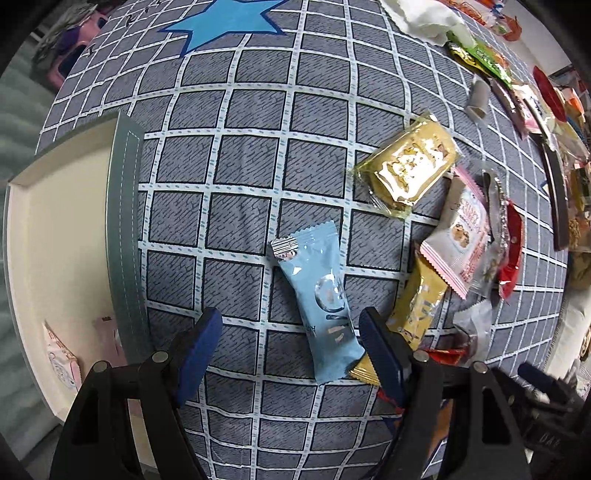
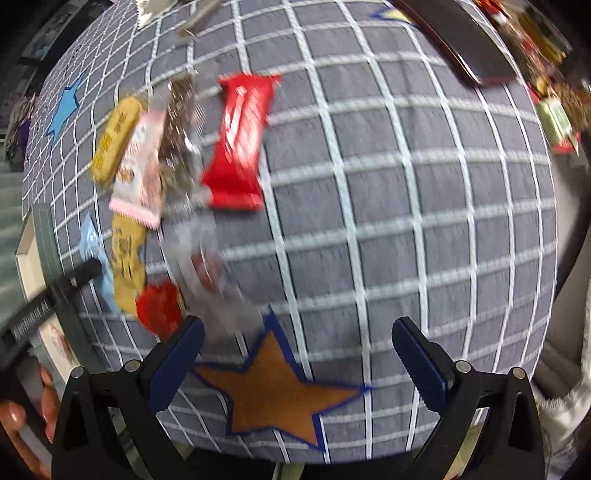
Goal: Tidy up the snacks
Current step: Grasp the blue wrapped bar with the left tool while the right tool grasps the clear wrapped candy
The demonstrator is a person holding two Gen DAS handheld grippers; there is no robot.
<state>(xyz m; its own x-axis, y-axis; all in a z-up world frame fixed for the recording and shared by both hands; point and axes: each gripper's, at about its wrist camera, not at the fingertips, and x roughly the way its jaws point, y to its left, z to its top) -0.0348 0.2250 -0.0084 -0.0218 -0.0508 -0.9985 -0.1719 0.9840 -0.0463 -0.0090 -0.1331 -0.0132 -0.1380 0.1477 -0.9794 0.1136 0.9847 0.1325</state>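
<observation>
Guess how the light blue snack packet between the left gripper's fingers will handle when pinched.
The light blue packet is a glossy sealed wrapper, so probably slippery and light. It looks puffed, so it may squash or bend rather than stay stiff. Its lower end overlaps a yellow packet, which might get dragged along by the left gripper.

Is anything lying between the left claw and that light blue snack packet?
Nothing visible does. The left claw is open, and the light blue packet already lies between its fingers on the checked cloth. A yellow packet is tucked just beside it.

A grey checked cloth [image 1: 251, 155] with a blue star [image 1: 225, 22] and an orange star [image 2: 275, 393]; crumpled white tissue [image 1: 424, 18] lies on it.
</observation>
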